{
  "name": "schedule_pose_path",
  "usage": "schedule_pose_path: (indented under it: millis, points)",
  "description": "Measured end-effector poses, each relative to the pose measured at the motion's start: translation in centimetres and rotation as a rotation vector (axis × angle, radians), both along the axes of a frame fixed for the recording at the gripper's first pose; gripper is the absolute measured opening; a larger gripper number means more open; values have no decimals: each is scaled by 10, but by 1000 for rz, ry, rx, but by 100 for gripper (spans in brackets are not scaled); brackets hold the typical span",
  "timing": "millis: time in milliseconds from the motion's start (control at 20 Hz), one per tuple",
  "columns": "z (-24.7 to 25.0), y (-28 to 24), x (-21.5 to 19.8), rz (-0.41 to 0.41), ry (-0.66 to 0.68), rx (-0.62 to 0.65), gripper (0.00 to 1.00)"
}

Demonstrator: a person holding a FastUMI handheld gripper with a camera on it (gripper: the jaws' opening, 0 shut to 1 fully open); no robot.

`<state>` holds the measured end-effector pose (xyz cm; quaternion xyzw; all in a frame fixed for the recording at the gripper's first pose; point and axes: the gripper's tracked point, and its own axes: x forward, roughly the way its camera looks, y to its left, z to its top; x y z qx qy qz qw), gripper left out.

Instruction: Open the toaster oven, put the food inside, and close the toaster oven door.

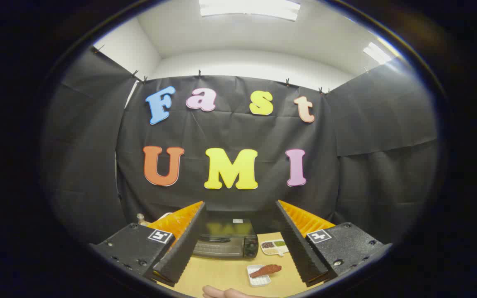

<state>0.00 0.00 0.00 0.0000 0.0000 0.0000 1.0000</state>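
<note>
A black toaster oven (pixel 226 239) stands at the back of the wooden table (pixel 222 271), its door closed. The food, a reddish-brown piece (pixel 266 270), lies on a small white tray (pixel 258 276) in front of the oven and a little to its right. My gripper (pixel 240 215) is held high above the table, open wide, with nothing between its fingers. The left finger (pixel 182 244) and the right finger (pixel 296 244) frame the oven, which is well beyond them.
A white divided dish (pixel 275 246) with dark and green fillings sits right of the oven. A small jar (pixel 140 218) stands behind the left finger. A person's hand (pixel 224 293) rests on the table's near edge. Black cloth walls close the booth.
</note>
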Motion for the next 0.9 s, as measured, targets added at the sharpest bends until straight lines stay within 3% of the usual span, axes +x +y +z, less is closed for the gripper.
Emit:
schedule_pose_path:
  millis: [400,900]
  points:
    - [-13,-2,20,-40,33,-1,100]
    - [-39,5,63,-12,100,-11,100]
